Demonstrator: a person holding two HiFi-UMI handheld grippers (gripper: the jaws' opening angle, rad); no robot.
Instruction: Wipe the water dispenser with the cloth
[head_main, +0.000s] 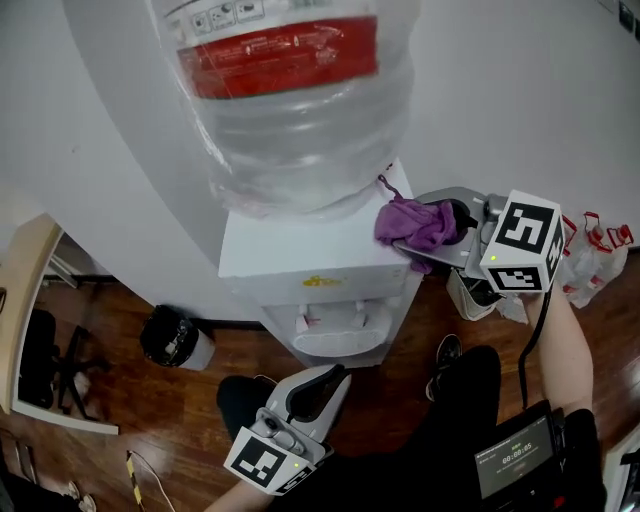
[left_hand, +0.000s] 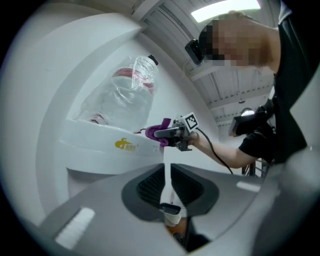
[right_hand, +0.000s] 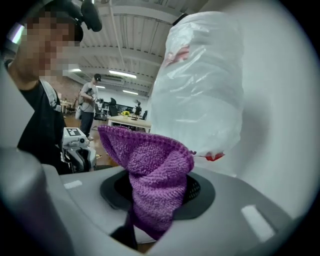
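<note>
Nearest you, at waist level on your right side, hangs a small screen unit. Just ahead, low and in front of your legs, your left gripper points at the dispenser's front. Its jaws are drawn together to a thin slit w/ nothing btwn them, and it's clear of the cabinet, not touching.

Past it stands the water dispenser, a white cabinet w/ a yellow logo on the front lip and the tap recess below.

Up at the top's right edge, your right gripper comes in from the right, jaws clamped on the purple cloth. A thick fold is pinched btwn them and the rest bunches out ahead. The cloth sits at the right front corner of the dispenser's top, beside the bottle's base. It looks to be touching the top, but can't say for sure.

The bottle, clear w/ a red label band and wrapped in thin plastic film, stands on the middle of the top. Behind is a white wall.

On the wood floor, left of the dispenser, is a black bin. Right of the dispenser is a plastic bag w/ red handles. Far left are a desk edge and a black chair.
</note>
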